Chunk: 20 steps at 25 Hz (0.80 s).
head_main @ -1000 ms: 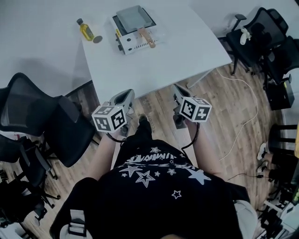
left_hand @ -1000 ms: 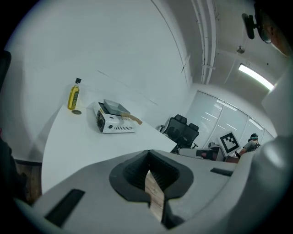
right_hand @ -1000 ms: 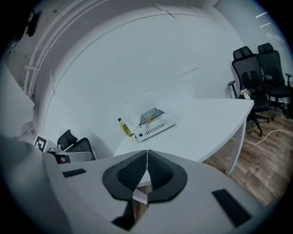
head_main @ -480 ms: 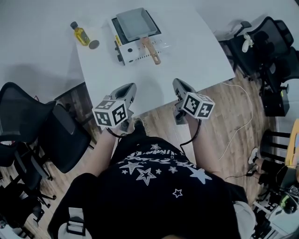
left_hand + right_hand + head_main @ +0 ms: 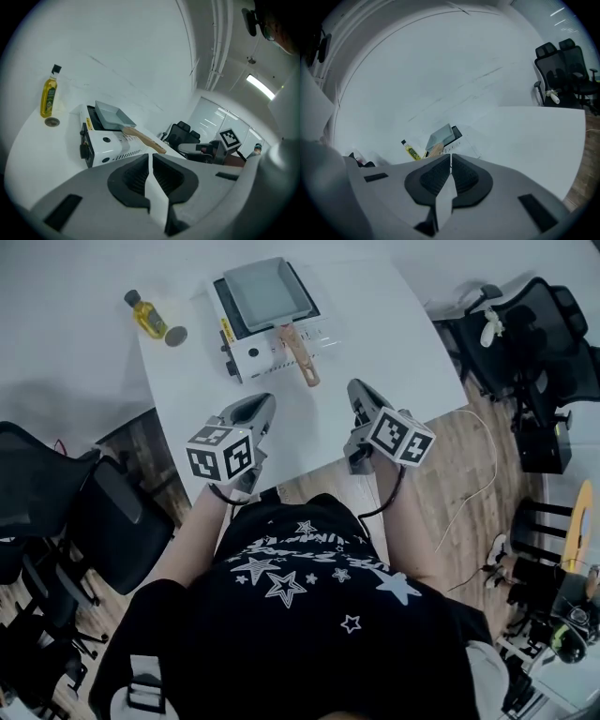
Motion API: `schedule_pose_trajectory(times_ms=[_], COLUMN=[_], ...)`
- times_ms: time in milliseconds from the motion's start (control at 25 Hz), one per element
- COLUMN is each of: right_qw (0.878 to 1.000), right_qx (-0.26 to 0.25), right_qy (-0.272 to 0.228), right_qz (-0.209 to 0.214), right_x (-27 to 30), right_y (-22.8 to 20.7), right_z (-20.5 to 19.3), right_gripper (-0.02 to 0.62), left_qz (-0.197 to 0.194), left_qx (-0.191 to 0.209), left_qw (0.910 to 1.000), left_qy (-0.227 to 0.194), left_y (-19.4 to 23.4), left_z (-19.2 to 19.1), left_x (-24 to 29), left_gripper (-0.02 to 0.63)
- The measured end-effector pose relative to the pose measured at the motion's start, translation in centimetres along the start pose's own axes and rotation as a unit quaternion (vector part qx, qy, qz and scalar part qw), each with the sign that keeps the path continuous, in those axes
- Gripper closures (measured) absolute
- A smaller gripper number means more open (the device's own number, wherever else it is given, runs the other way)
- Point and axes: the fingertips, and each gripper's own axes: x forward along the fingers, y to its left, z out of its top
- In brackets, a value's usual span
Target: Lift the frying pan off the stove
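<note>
Pan: the square grey frying pan [image 5: 265,292] sat on the portable stove [image 5: 251,351], toward the far edge of the table [image 5: 394,343].
Handling: probably rigid and fairly heavy, with its weight at the pan end. The wooden handle [image 5: 300,356] looked the best place to grip, close to the pan.
Grippers: the left gripper [image 5: 260,407] and right gripper [image 5: 357,390] were both closed on nothing, above the near edge and well short of the handle.
Hidden: the burner lay under the pan, and the pan's contents were unclear.

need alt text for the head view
Seen from above, a person holds the left tongs and right tongs over the near edge of a white table, short of a rectangular frying pan sitting on a portable stove. An oil bottle stands left of the stove.
</note>
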Motion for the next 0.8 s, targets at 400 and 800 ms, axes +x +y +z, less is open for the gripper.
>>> schedule_pose_trajectory(times_ms=[400, 800], right_qw=[0.998, 0.983], right_qx=[0.000, -0.032], right_qy=[0.030, 0.094], right_qz=[0.055, 0.152], right_x=[3.0, 6.9], right_y=[-1.9, -1.7], right_z=[2.1, 4.4], right_gripper=[0.586, 0.586], left_qz=[-0.065, -0.043], left_qx=[-0.154, -0.310], left_qw=[0.9858, 0.9497], left_qy=[0.022, 0.002], left_y=[-3.5, -3.1], left_z=[-0.9, 0.0], left_x=[5.0, 9.5], left_gripper=[0.346, 0.316])
